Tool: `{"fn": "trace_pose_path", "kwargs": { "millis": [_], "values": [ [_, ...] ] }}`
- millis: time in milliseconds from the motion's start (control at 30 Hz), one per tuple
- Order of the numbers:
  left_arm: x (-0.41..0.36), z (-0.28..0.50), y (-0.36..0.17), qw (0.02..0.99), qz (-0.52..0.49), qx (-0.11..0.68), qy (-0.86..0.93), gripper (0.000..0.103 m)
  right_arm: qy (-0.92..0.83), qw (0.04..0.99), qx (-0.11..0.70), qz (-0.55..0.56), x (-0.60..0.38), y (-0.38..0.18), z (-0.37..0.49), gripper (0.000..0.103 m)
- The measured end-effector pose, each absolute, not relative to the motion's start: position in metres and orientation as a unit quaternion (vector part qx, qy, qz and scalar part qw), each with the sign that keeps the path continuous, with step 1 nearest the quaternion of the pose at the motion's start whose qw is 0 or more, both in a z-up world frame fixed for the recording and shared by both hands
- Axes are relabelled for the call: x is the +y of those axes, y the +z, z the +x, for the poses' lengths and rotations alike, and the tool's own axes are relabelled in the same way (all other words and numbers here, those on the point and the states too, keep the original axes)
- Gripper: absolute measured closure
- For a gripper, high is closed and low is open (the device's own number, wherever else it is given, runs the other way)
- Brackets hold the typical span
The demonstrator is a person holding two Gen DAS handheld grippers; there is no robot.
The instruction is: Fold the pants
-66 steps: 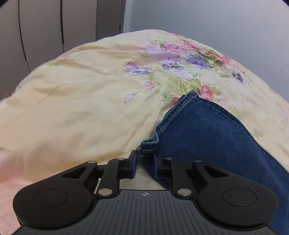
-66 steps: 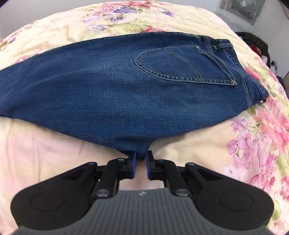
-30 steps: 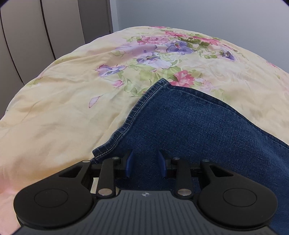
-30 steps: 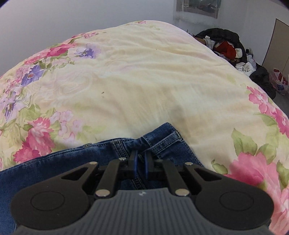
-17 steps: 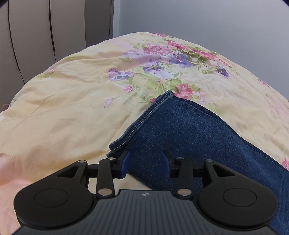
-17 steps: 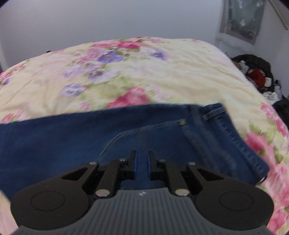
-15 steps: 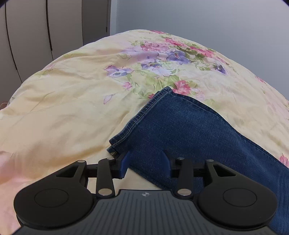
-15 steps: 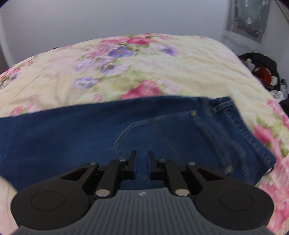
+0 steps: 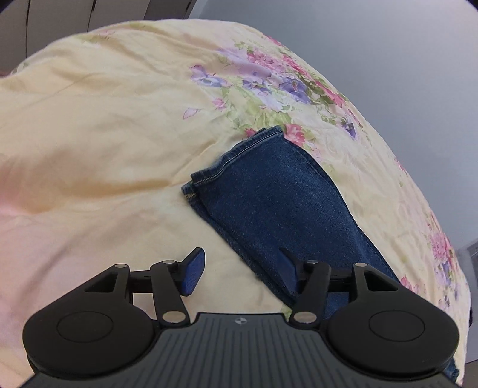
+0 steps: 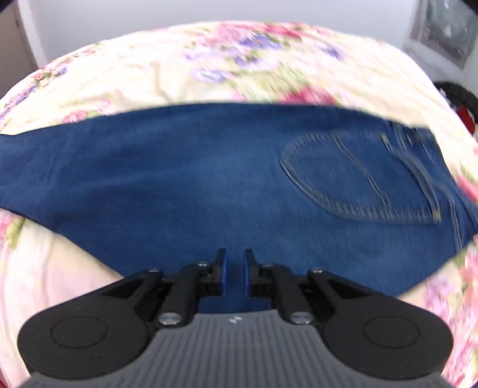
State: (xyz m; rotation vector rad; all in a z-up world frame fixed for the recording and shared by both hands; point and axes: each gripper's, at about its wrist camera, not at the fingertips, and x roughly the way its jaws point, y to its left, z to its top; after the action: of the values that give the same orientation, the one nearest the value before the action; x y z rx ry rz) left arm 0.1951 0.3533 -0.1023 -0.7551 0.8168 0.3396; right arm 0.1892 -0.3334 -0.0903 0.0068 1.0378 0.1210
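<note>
the left gripper (image 9: 242, 270), a black two-finger claw with blue pads, is hanging over the bed with its jaws spreading apart and nothing pinched between them. the left pad (image 9: 194, 271) is sitting above bare quilt, while the right pad is overlapping the near edge of the dark blue denim pants (image 9: 277, 206). the two trouser legs are lying one on the other, and their stitched hem ends (image 9: 227, 162) are lying ahead of the claw, the lower hem peeking out a little past the upper one. left of that hem the pale yellow floral quilt (image 9: 98, 128) is stretching wide and bare, lightly wrinkled, giving free room on that side; a band of purple and pink flowers is running along its far side by a plain grey wall (image 9: 373, 44), and grey cabinet doors (image 9: 59, 18) are showing in the far left corner.

the right gripper (image 10: 234, 279), a matching black claw, is hovering just above the pants (image 10: 185, 185) with its blue pads pressed almost together and no cloth caught in the narrow gap. this view is blurred. the denim is spreading flat across the whole width ahead, a stitched back pocket (image 10: 361, 182) lying to the right near the waistband end. beyond the far edge of the pants the quilt (image 10: 185, 71) is open up to a white wall, and dark clutter (image 10: 460, 98) is showing at the far right, off the bed.
</note>
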Motion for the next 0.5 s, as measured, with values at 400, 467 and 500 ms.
{"fn": "trace_pose_path", "kwargs": {
  "millis": [400,467,500],
  "values": [
    [0.373,0.201,-0.148,0.806,-0.471,0.33,0.141,0.048,0.125,0.868,0.478,-0.038,-0.24,-0.083,0.237,0.098],
    [0.372,0.207,-0.148,0.815,-0.456,0.326,0.145,0.064,0.133,0.87,0.473,-0.044,-0.225,-0.082,0.249,0.098],
    [0.372,0.209,-0.148,0.819,-0.449,0.324,0.152,0.073,0.137,0.87,0.47,-0.047,-0.22,-0.083,0.254,0.098]
  ]
}}
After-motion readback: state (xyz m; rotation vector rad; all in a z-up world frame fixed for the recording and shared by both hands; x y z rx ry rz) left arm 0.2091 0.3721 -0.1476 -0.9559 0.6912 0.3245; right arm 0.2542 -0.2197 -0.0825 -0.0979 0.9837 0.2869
